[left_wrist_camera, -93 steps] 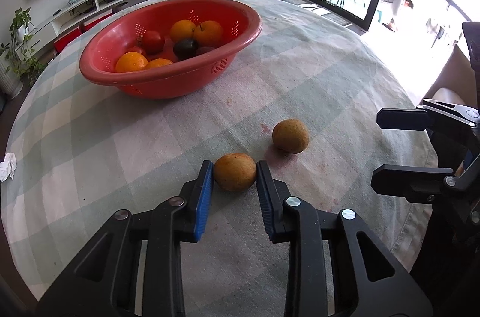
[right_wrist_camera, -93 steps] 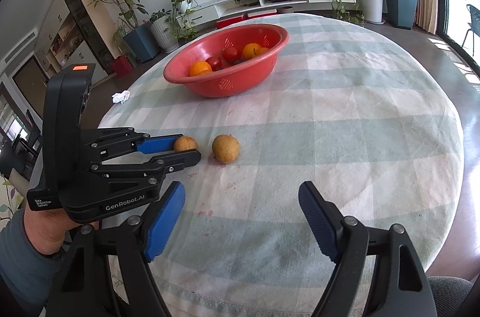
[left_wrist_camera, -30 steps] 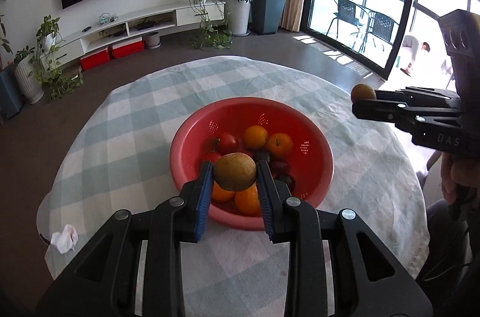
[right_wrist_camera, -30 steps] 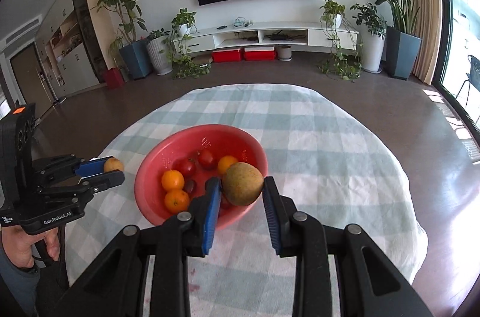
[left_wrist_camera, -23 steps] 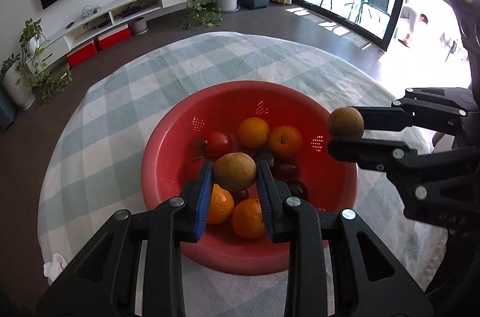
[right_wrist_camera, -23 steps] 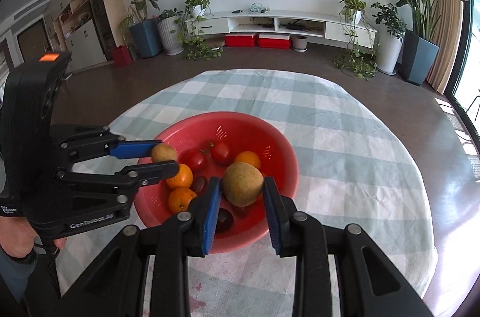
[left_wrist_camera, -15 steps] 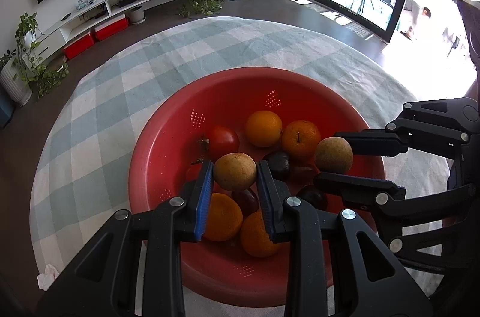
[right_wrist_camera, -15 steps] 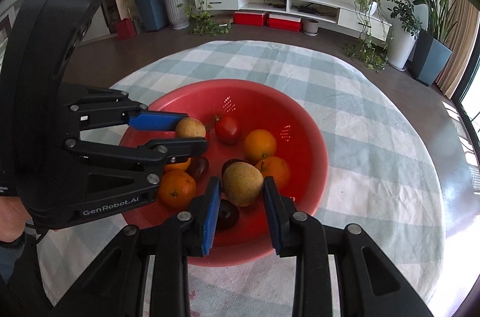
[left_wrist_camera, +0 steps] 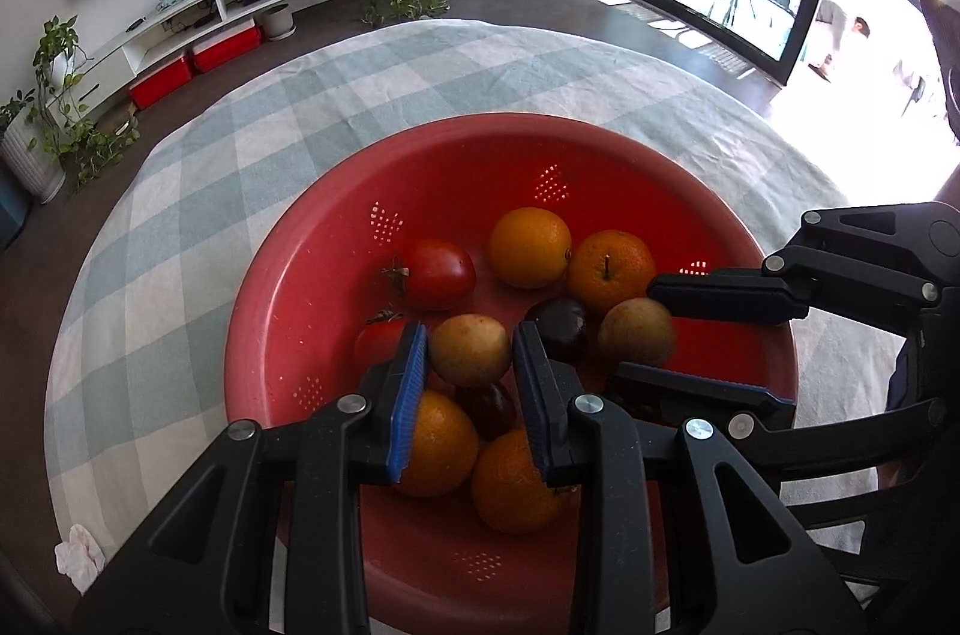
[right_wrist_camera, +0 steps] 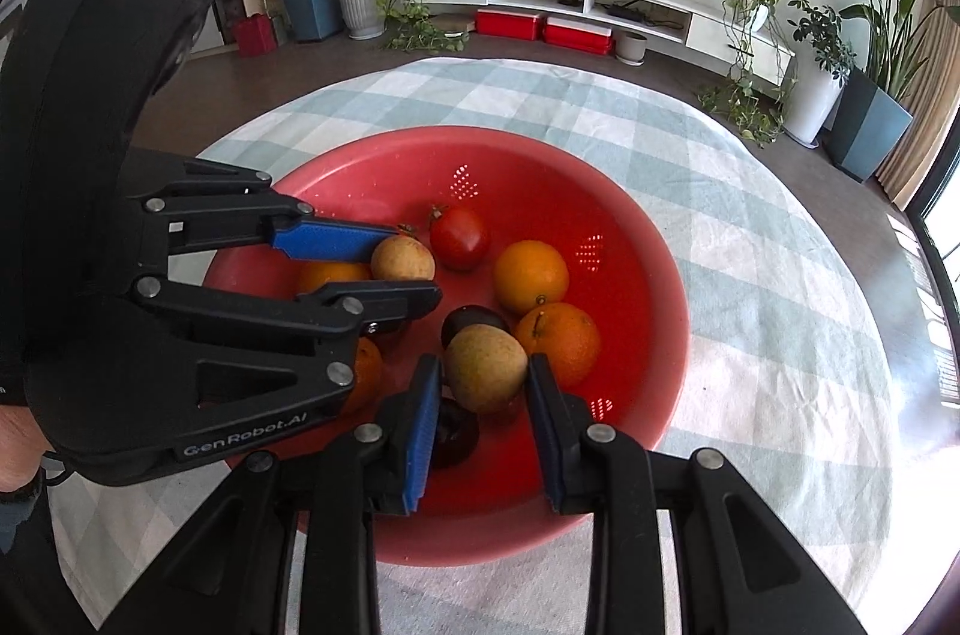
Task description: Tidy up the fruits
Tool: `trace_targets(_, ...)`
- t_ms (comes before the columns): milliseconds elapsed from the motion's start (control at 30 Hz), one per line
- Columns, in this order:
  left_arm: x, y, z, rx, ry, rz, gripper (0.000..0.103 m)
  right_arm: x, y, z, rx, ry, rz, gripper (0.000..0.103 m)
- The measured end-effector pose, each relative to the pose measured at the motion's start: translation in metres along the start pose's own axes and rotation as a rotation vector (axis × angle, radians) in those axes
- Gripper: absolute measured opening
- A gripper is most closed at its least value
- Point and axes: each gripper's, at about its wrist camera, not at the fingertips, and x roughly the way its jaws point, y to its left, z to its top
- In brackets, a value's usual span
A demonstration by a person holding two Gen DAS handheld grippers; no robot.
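Here the left hand-held gripper (left_wrist_camera: 469, 365) is clenched on a brown fruit (left_wrist_camera: 470, 349), held low over the red basin (left_wrist_camera: 288, 311) on the checked worktop (left_wrist_camera: 180, 191). Just beside it, the right hand-held gripper (right_wrist_camera: 483, 398) grips a second brown fruit (right_wrist_camera: 486, 368) the same way. Both look firm, round and light, so pads across the widest middle should hold. Beyond lie oranges (left_wrist_camera: 528, 246) and a tomato (left_wrist_camera: 438, 272) that could bruise.
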Motion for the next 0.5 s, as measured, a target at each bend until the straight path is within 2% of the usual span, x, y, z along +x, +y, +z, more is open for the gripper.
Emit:
trace_targets(133,-0.003,0.001,0.000,-0.009,-0.010,0.014,0.031,-0.001,-0.002,0.000,0.001,-0.008,-0.013,0.039)
trace_targets(233,-0.009,0.003,-0.001,-0.020,-0.026,0.023,0.041,-0.002,-0.005,-0.001,0.013,-0.017,-0.012,0.043)
trace_targets(300,-0.015,0.006,-0.002,-0.032,-0.042,0.045,0.056,-0.005,-0.008,-0.002,0.018,-0.021,-0.015,0.043)
trace_targets(333,-0.019,0.007,-0.002,-0.040,-0.052,0.046,0.059,-0.006,-0.008,-0.001,0.019,-0.025,-0.019,0.043)
trace_targets(400,-0.029,0.008,-0.005,-0.057,-0.077,0.062,0.071,-0.011,-0.010,-0.002,0.028,-0.037,-0.027,0.045)
trace_targets(433,-0.035,0.008,-0.006,-0.065,-0.094,0.079,0.075,-0.015,-0.011,-0.003,0.035,-0.047,-0.028,0.049)
trace_targets(500,-0.049,0.010,-0.010,-0.089,-0.130,0.103,0.090,-0.024,-0.012,-0.005,0.048,-0.071,-0.031,0.056)
